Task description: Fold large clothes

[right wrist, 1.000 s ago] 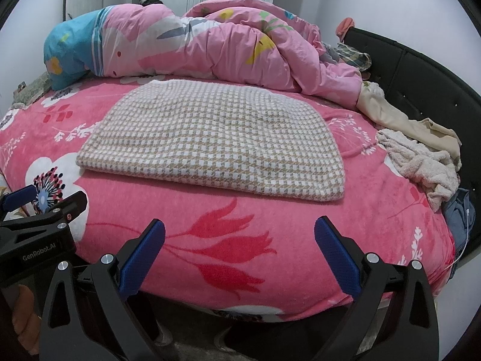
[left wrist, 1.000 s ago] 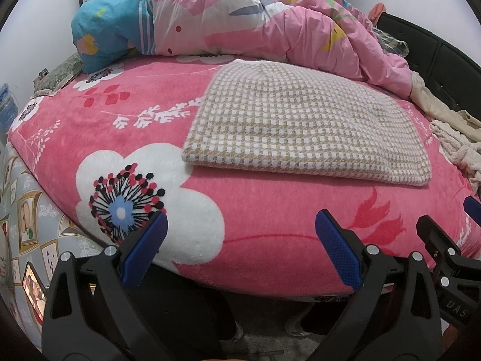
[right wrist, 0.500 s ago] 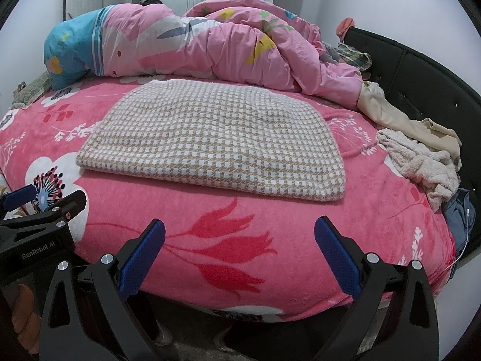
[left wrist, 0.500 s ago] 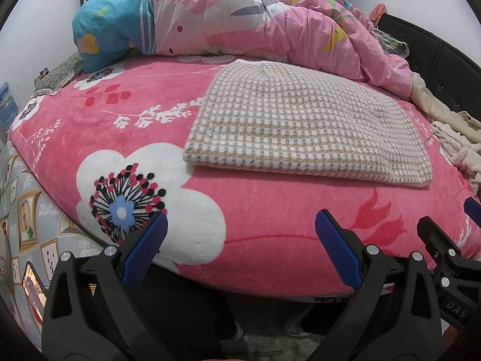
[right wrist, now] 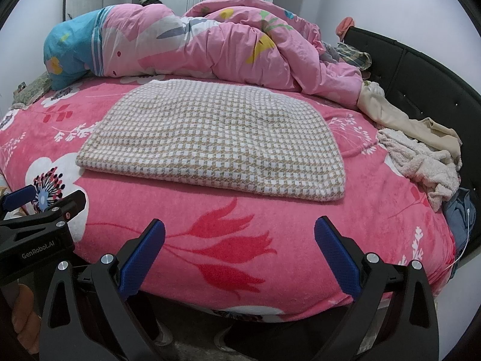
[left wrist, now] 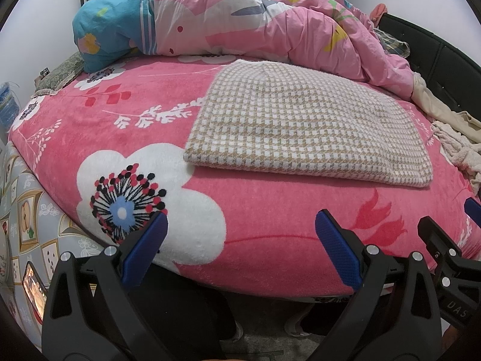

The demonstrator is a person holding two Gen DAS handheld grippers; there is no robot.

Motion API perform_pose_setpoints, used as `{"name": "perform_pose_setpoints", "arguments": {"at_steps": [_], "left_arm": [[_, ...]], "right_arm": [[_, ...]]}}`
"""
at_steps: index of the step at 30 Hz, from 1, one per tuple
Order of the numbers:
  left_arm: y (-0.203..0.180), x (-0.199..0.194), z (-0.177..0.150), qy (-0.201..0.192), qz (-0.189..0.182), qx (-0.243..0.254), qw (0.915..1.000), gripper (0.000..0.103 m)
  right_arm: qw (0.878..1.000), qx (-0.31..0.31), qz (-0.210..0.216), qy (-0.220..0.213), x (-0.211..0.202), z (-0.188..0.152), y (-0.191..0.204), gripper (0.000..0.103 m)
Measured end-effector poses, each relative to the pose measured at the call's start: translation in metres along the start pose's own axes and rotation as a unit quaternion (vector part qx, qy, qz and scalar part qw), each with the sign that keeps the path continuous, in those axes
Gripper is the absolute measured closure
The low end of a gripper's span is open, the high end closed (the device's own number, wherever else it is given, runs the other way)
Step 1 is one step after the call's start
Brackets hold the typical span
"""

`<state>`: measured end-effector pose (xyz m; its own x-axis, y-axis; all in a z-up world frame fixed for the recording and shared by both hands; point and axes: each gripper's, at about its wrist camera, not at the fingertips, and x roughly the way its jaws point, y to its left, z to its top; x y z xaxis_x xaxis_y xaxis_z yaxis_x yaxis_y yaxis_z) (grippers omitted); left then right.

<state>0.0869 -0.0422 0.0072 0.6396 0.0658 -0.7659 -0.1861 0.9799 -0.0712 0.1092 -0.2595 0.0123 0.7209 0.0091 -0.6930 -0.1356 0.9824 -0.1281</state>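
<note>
the checked knit garment (left wrist: pixel 303 129) lies flat and already folded in a thick rectangle on the pink flower blanket (left wrist: pixel 144 120), in front of the heaped pink duvet (left wrist: pixel 270 27). i judge it soft, rather thick and a little heavy, so it will sag if i lift one point only; the two near corners look the best places to take. my left gripper (left wrist: pixel 240 252) and my right gripper (right wrist: pixel 240 252) hang before the bed edge, both wide apart and empty. sleeves and collar are hidden inside the fold, so i cannot say which garment it is. its far edge is hard to see against the duvet.
</note>
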Motion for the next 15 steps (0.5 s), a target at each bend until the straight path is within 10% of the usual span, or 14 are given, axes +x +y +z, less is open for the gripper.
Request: {"name": "perform_pose_setpoints", "arguments": {"at_steps": [15], "left_arm": [[-0.0004,0.0002,-0.0002,0.000,0.001,0.000,1.0000,0.008]], "right_arm": [[1.000,-0.003,0.001,0.000,0.0008,0.0012,-0.0006,0.006]]}}
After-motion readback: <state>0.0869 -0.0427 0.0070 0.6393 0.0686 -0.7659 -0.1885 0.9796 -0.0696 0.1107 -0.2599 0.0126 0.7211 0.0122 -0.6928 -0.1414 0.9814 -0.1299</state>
